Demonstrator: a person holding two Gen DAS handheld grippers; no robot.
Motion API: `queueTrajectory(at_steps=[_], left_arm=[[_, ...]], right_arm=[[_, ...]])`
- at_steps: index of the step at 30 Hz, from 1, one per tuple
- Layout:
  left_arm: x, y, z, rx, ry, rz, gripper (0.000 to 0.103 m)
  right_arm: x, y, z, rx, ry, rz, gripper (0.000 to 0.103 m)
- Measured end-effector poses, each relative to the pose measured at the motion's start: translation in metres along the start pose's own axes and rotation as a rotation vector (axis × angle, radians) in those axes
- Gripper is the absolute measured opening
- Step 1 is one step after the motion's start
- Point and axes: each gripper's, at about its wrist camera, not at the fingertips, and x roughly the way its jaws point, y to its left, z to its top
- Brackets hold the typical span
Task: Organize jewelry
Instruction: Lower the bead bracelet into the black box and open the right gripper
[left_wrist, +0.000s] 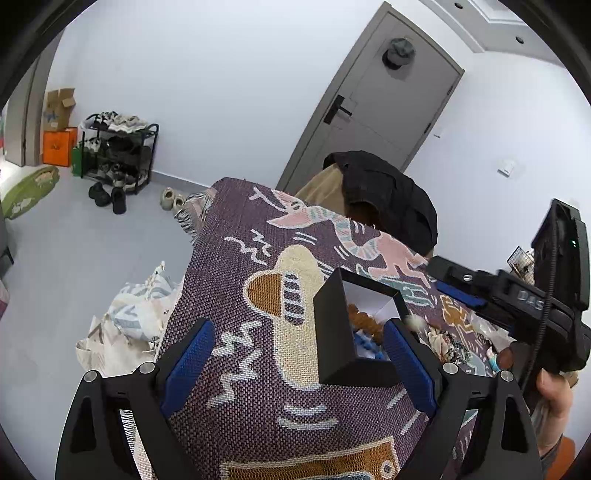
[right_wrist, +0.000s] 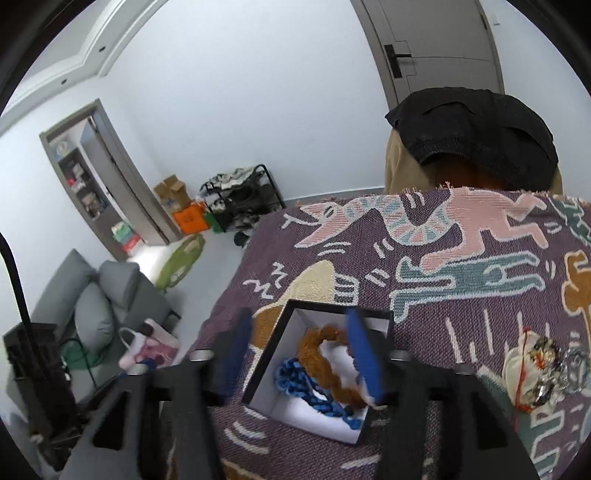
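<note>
Left tool: we hold it with its blue pads spread wide over the patterned purple cloth that covers the bench, grasping nothing; the black box stands between and just beyond the pads, not touched by either. Right tool: we hold it above the same box, its pads likewise apart and empty; the right pad hangs over the box opening, and we cannot tell whether it touches the contents.

Contents of the box: a fuzzy rust-brown loop and a braided blue cord piece lie on the white lining, the blue one partly beneath the brown. Both look soft, light and limp; we judge they will sag and drape when lifted, so a pinch across a single strand should serve better than a grip on the whole bundle.

The box looks like stiff, light card with thin walls; we would take it by one wall or across its outside faces, gently, since it may slide on the woven cloth.

Remaining jewelry: a tangled heap of beads, red thread and pale fabric lies on the cloth well to the right of the box. We judge it prone to snagging; a single piece should be picked out at a time.
</note>
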Motion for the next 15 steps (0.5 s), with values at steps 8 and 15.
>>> queueTrajectory(at_steps=[8,15], left_arm=[[0.002,-0.011,-0.002,0.019,0.009,-0.007,0.093],[0.007,-0.048,-0.004,0.092,0.020,-0.039,0.096]], right_arm=[[-0.029,-0.039,-0.015,0.137,-0.022,0.008,0.066],[-0.066,-0.071,-0.034,0.203,-0.063,-0.026,0.068]])
